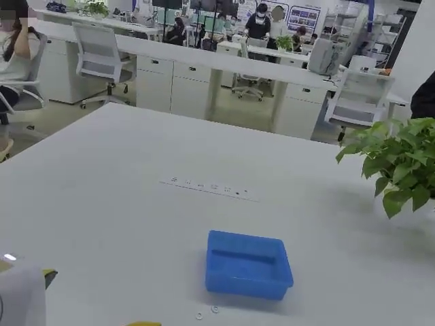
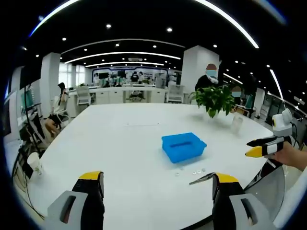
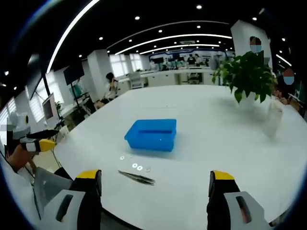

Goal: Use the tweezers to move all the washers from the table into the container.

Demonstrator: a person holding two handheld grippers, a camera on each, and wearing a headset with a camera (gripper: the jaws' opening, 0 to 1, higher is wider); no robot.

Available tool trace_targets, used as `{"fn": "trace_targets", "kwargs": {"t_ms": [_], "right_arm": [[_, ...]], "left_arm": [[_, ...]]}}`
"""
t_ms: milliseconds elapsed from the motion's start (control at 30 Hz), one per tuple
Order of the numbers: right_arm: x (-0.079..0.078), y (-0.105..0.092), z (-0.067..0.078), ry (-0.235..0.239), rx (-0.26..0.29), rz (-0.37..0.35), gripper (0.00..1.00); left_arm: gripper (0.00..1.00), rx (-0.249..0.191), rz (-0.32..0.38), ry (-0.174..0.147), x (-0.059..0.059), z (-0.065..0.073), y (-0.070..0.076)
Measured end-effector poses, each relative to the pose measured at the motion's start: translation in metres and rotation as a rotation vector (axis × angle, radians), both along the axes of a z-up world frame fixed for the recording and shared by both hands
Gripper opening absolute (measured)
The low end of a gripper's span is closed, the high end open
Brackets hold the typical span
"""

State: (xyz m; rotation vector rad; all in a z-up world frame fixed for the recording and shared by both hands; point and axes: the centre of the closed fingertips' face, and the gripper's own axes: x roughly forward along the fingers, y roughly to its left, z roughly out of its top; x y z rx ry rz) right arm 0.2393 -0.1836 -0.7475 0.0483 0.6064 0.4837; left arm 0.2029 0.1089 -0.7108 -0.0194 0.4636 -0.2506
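Workbench inventory, one station

1. Table (image 1: 102, 204): large, white, smooth top. A flush socket strip (image 1: 211, 187) is set into it on the far side of the container.
2. Container (image 3: 151, 134): blue, rectangular, open-topped, standing upright on the table toward the near side. What is in it cannot be made out.
3. Washers (image 3: 136, 166): small, pale, lying flat on the table in a loose scatter just on the near side of the container, apart from its wall. Five can be counted in the right gripper view, and two are visible at the bottom of the head view.
4. Tweezers (image 3: 136, 178): thin metal, lying flat on the table nearer than the washers, just beside them and close to the near edge. Neither gripper touches them.
5. Left gripper (image 2: 158, 178): black jaws with yellow tips, spread wide apart with nothing between them. It is held off the table, facing the container from the near left.
6. Right gripper (image 3: 156, 176): same build, jaws likewise wide apart and holding nothing. It faces the tweezers and washers from the near right. In the left gripper view it appears at the right, held in a hand (image 2: 293, 155).
7. Plant (image 1: 401, 163): green and leafy, at the far right of the table, well apart from the container.
8. Background: rows of white desks, office chairs, several people
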Motion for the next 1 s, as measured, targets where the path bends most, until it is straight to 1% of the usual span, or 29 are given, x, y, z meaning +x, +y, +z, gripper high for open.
{"fn": "trace_targets", "kwargs": {"t_ms": [333, 667, 733, 867, 1000], "right_arm": [[-0.0005, -0.0003, 0.0002, 0.0, -0.001, 0.001, 0.91], [-0.0006, -0.0006, 0.0007, -0.002, -0.006, 0.003, 0.91], [-0.0008, -0.0003, 0.0009, -0.002, -0.005, 0.004, 0.91], [-0.001, 0.0006, 0.0005, 0.0, -0.005, 0.007, 0.91], [-0.001, 0.0019, -0.0012, 0.004, -0.009, 0.013, 0.91]], "left_arm": [[0.95, 0.003, -0.003, 0.003, -0.0002, -0.0005, -0.0006], [0.94, 0.002, -0.006, -0.004, -0.0001, 0.001, -0.0011], [0.93, 0.0, -0.012, -0.004, -0.0003, 0.0006, -0.0022], [0.93, -0.005, -0.03, -0.014, -0.0009, 0.0023, -0.0063], [0.92, 0.01, -0.041, -0.016, -0.001, 0.0029, -0.0101]]}}
